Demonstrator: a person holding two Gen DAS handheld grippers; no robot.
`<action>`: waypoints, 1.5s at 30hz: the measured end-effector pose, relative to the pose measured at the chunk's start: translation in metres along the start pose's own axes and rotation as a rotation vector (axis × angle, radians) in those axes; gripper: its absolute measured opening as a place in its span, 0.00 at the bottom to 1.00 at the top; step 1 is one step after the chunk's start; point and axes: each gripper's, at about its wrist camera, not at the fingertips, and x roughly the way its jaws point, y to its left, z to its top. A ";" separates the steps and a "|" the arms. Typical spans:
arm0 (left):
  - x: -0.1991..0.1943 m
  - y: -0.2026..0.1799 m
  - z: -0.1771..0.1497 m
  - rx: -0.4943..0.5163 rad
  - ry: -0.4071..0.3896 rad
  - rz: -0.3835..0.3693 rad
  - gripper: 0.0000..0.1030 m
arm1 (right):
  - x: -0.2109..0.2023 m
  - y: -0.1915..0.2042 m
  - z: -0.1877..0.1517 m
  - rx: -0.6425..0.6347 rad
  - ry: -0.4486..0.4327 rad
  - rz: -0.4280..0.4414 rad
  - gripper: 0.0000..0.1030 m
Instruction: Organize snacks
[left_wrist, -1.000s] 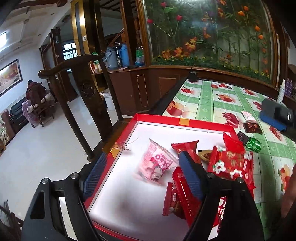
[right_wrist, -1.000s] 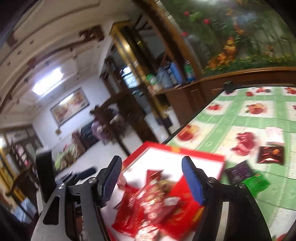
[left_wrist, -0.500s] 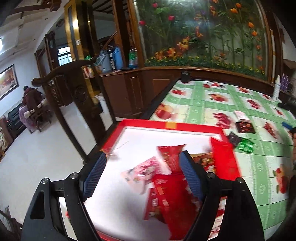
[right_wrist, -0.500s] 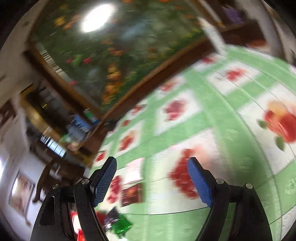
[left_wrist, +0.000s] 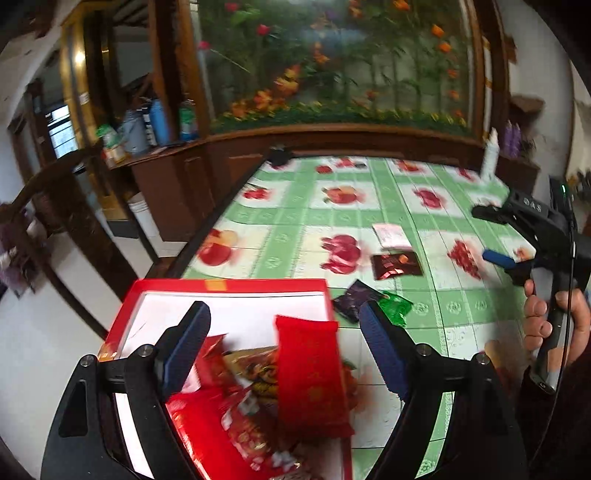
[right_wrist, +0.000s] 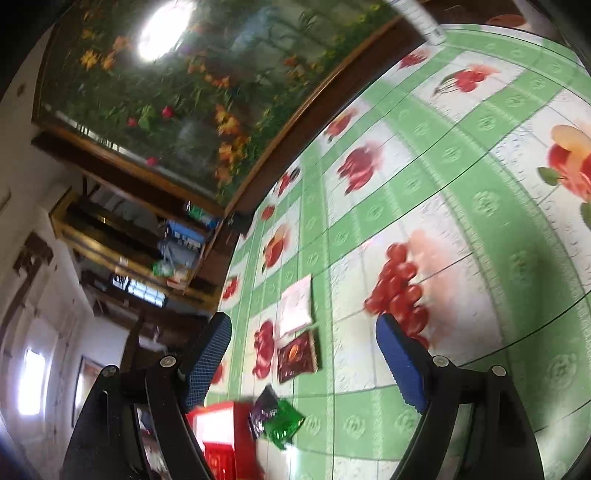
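A red box (left_wrist: 229, 286) with a white floor holds a pile of red snack packets (left_wrist: 310, 373). My left gripper (left_wrist: 284, 339) is open above the pile and holds nothing. On the tablecloth beside the box lie a dark purple packet (left_wrist: 352, 295), a green packet (left_wrist: 395, 306), a dark red packet (left_wrist: 395, 264) and a white-pink packet (left_wrist: 391, 236). My right gripper (right_wrist: 303, 354) is open and empty, above the dark red packet (right_wrist: 297, 356) and the white-pink packet (right_wrist: 295, 306). It shows at the right in the left wrist view (left_wrist: 495, 236).
The table has a green and white fruit-print cloth (left_wrist: 332, 221). A flower mural on a wooden ledge (left_wrist: 332, 133) backs it. A white bottle (left_wrist: 490, 155) stands at the far right edge. A dark wooden chair (left_wrist: 74, 221) stands left of the table.
The left gripper drew back over the box's near part; a large red packet now lies on the pile. The right gripper swung from the box out over the table, tilted toward the loose packets.
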 end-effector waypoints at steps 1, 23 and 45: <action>0.006 -0.001 0.005 0.001 0.038 -0.042 0.81 | 0.004 0.005 -0.002 -0.027 0.027 -0.009 0.80; -0.038 0.054 -0.032 -0.202 0.049 -0.121 0.81 | 0.129 0.109 -0.116 -0.713 0.204 -0.344 0.71; -0.037 -0.078 -0.057 0.129 0.109 -0.343 0.81 | -0.103 -0.024 -0.055 -0.558 0.176 -0.180 0.88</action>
